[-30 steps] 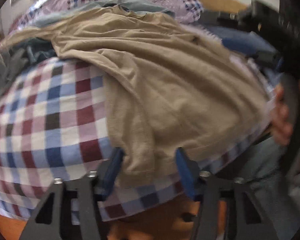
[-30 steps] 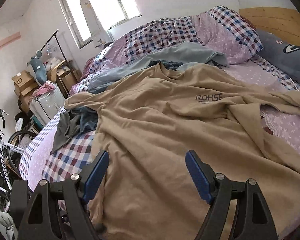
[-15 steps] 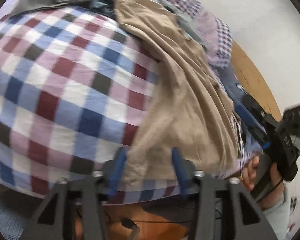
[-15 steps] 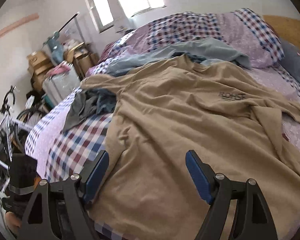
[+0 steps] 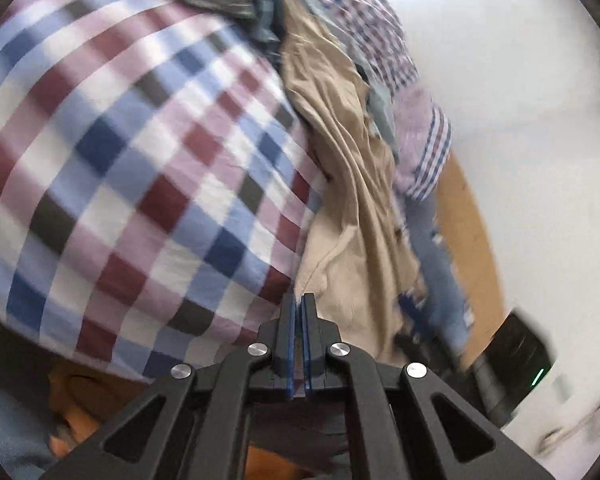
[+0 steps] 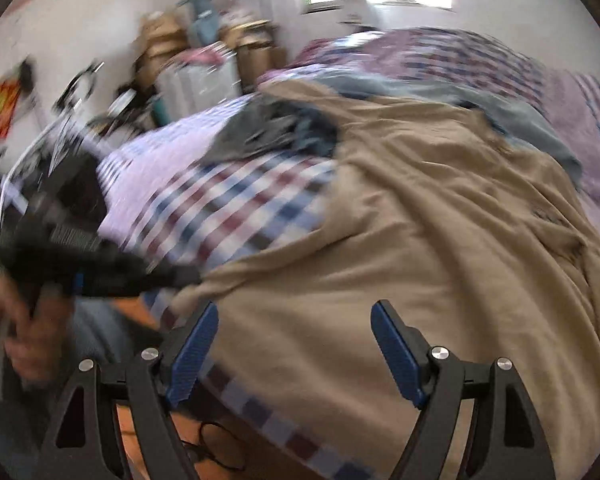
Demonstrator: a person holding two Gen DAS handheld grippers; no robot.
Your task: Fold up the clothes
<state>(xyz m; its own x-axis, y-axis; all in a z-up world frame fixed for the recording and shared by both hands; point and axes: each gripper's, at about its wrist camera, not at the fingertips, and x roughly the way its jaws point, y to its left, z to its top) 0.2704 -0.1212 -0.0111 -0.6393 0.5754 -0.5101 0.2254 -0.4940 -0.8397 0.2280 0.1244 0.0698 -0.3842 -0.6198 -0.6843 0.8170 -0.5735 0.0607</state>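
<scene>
A tan T-shirt lies spread over the checked bed, its hem hanging at the near edge. My left gripper is shut, and the shirt's hem corner is pinched between its blue pads. In the right wrist view the same left gripper comes in from the left and pulls that corner of the T-shirt into a point. My right gripper stands wide open just above the hem at the bed's edge, with cloth below it but nothing pressed between its fingers.
The checked bedsheet covers the mattress. Dark grey clothes and a grey-blue garment lie beyond the shirt. Boxes and a bicycle crowd the far wall. A wooden headboard stands to the right. A hand holds the left gripper.
The left gripper's jaws closed on the shirt's hem corner while it rolled and slid along the bed's edge. The right gripper swung left and lower toward the hem, still open.
</scene>
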